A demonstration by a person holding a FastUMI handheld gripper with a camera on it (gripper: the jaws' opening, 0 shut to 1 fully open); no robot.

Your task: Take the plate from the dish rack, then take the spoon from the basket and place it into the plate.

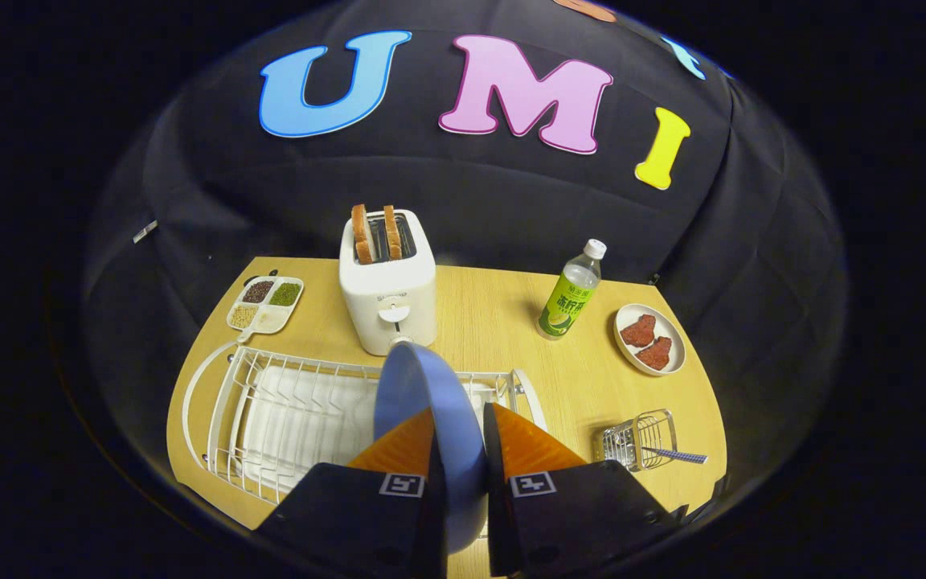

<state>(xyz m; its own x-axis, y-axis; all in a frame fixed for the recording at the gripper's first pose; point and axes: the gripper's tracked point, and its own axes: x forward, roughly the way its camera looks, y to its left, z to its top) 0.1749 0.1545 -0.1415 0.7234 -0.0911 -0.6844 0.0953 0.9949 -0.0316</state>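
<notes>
A blue plate (419, 394) stands on edge between my two orange fingers (407, 446), and my gripper (459, 426) is shut on its rim. The plate hangs above the white wire dish rack (270, 418), which lies beneath and to the left of the fingers. To the right of the fingers a small wire basket (640, 441) lies on the wooden table (495, 322), with the spoon (676, 456) sticking out of it toward the right.
A white toaster (388, 293) with two bread slices stands just beyond the plate. A green bottle (569, 293) and a small dish of red pieces (649, 339) sit to the far right. A divided tray of grains (264, 304) is beyond the rack at the left.
</notes>
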